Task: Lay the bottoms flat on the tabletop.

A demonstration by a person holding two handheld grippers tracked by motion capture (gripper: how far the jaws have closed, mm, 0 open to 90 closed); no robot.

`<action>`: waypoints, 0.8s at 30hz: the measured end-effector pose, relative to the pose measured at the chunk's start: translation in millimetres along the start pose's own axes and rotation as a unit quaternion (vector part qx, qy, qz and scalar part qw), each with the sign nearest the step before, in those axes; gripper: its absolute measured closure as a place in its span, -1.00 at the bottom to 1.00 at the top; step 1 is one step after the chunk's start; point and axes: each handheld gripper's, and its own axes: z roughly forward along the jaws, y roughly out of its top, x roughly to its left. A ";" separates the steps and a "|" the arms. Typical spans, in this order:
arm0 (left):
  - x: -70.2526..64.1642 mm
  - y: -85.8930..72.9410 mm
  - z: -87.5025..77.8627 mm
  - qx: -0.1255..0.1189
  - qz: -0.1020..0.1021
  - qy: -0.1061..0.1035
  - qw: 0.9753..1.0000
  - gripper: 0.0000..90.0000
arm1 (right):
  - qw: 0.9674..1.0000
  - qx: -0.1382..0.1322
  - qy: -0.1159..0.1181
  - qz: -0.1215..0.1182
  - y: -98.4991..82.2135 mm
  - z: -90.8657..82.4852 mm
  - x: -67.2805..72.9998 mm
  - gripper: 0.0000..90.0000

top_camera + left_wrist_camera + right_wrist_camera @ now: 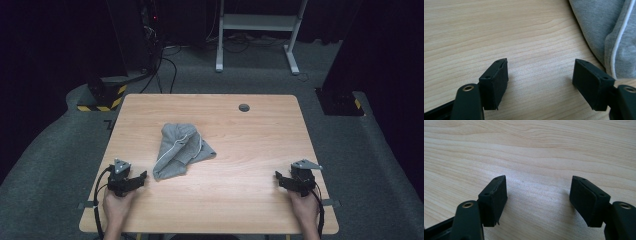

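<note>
**Both tools spread, grey garment lying between them on the surface**

My left tool rests low near the front left corner of the wooden surface, and its jaws stand apart with only bare wood between them. In the left gripper view, the left tool has the grey garment just beside its right jaw, and I cannot tell if they touch. My right tool is near the front right corner, its jaws also spread wide over bare wood, well apart from the cloth. The garment lies crumpled in the middle of the surface, nearer to the left tool, with a white cord running along it. A small dark round hole sits near the far edge.
</note>
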 end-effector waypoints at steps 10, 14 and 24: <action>-0.4 0.3 0.4 0.003 0.002 -0.003 1.000 -0.44 | 1.000 0.000 0.001 -0.001 -0.1 -0.1 0.0 -0.34; -1.0 0.1 0.0 0.003 -0.002 0.000 1.000 -0.44 | 1.000 0.000 0.001 -0.001 -0.1 -0.1 0.0 -0.35; -3.3 0.7 1.7 0.011 -0.006 0.010 1.000 -0.61 | 1.000 0.000 0.001 -0.001 -0.1 -0.1 0.1 -0.34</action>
